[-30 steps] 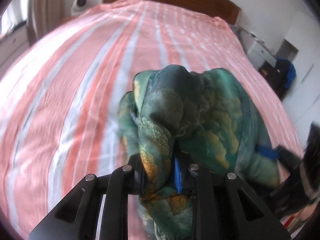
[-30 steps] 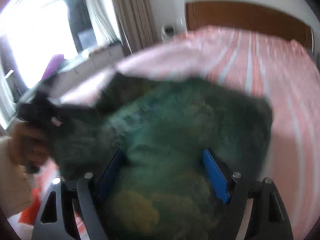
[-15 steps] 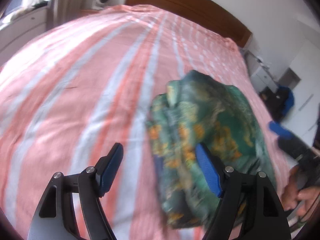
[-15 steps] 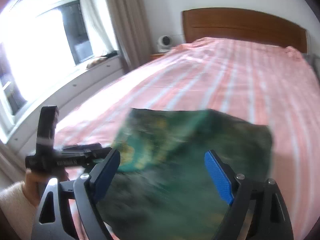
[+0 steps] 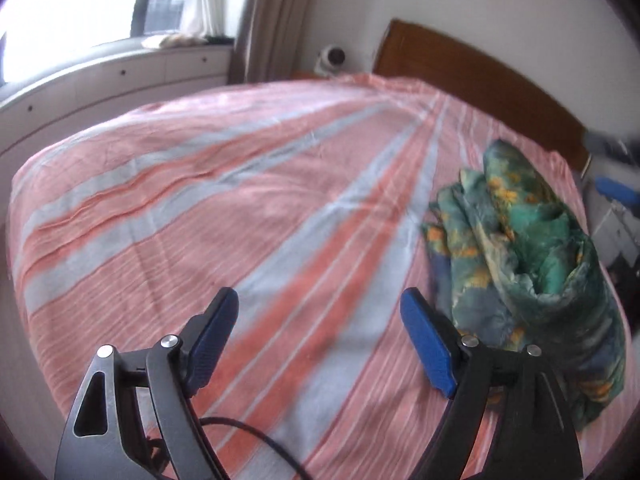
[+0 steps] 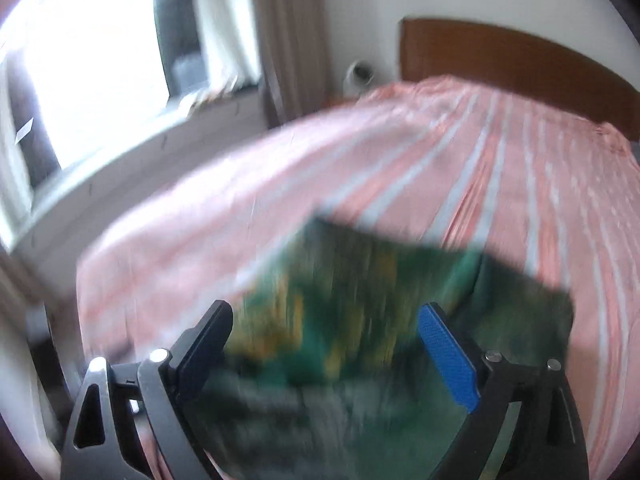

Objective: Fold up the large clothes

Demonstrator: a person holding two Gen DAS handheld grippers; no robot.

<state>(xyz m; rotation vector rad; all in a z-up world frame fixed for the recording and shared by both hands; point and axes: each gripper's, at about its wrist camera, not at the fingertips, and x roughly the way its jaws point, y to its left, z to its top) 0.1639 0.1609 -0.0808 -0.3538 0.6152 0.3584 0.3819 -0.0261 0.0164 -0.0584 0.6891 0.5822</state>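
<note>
A green garment with a yellow and orange print lies in a loose folded heap on the pink and grey striped bed, at the right in the left wrist view. My left gripper is open and empty, above bare bedspread to the left of the garment. In the blurred right wrist view the garment lies flat on the bed just beyond my right gripper, which is open and empty above its near edge.
A wooden headboard stands at the far end of the bed. A window with curtains and a low white cabinet run along the left. A small white device sits by the headboard.
My left gripper has let go of the garment, opened, and swung left away from it. The garment has dropped onto the bed. My right gripper has stayed open and pulled back.
</note>
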